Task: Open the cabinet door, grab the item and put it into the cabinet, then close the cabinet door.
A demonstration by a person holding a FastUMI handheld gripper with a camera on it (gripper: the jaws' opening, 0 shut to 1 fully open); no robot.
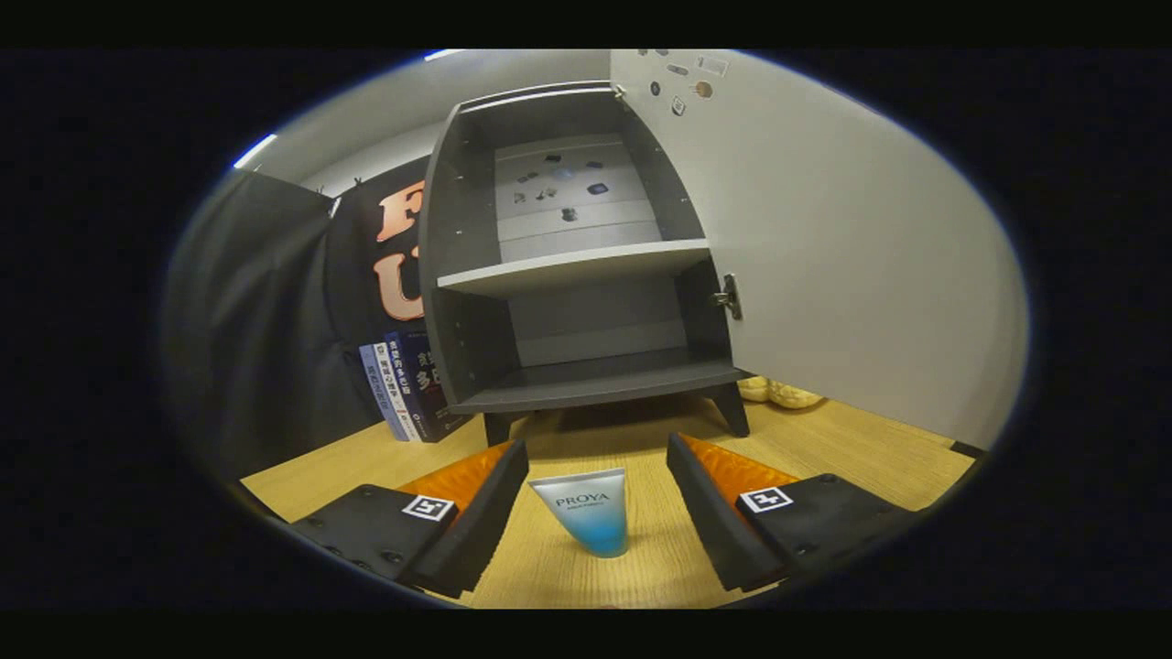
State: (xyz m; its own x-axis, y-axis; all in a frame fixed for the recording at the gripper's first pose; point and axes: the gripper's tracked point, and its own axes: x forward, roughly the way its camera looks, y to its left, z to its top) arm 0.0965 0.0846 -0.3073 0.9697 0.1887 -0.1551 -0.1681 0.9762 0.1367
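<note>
Right up front I've got the gripper [597,494] with its fingers [485,513] spread wide, nothing gripped. Standing between them on the wooden bench [861,458] is the tube [591,513], cap down, white fading to blue, touching neither finger as far as I can see. Beyond the fingers sits the grey cabinet [568,275], raised on short legs, its door [824,238] swung all the way open to the right, a hinge showing on its inner edge. Both the middle shelf [572,267] and the bottom one look bare. Some books [403,389] lean beside the cabinet's left side, and something yellowish [787,394] peeks out under the door.
</note>
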